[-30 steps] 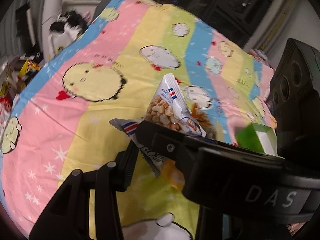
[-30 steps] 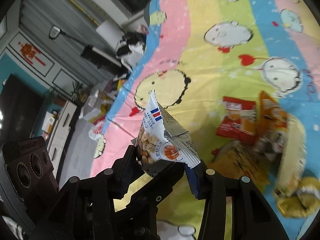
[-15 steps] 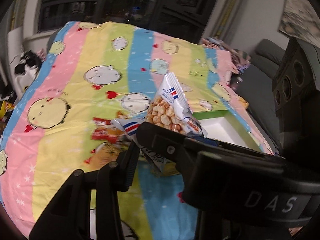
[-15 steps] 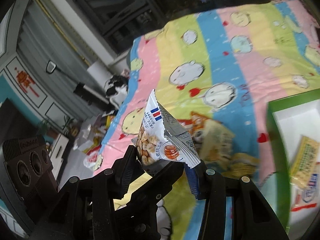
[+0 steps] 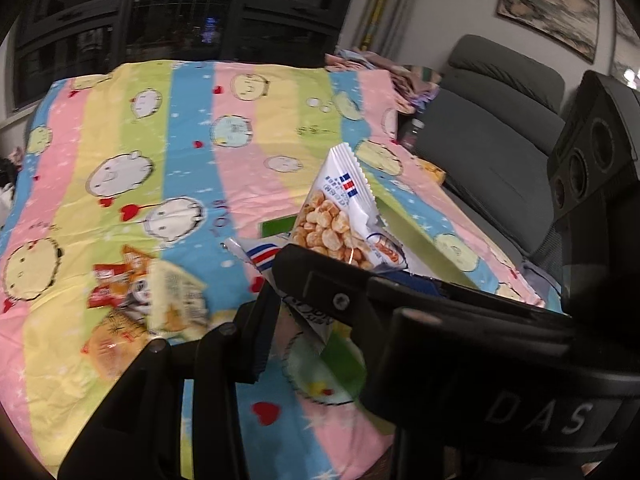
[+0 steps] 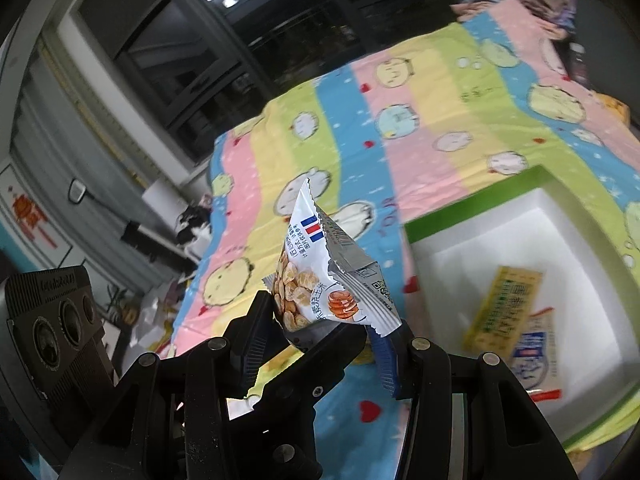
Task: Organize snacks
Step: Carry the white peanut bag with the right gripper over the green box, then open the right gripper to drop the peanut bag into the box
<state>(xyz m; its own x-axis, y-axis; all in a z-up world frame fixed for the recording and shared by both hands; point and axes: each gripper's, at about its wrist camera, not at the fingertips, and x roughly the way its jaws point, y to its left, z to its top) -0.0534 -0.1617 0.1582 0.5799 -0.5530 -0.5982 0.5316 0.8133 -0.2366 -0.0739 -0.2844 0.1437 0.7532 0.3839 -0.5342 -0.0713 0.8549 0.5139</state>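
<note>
While both hand-held grippers pinch the one corn snack packet (image 6: 320, 280) above the bedspread (image 5: 120, 152), only the right wrist view shows packets (image 6: 508, 304) inside the white box (image 6: 448, 268); left view shows loose snacks (image 5: 132, 296).

My left gripper (image 5: 296, 320) clamped on white triangular corn-snack packet (image 5: 340, 220), held above pastel-striped cartoon bedspread (image 5: 180, 152). Left, blurred pile of red, orange, yellow snack packets (image 5: 140, 300) on spread. Green-edged box (image 5: 412, 240) partly hidden behind packet. Grey sofa (image 5: 492, 120) far right.
</note>
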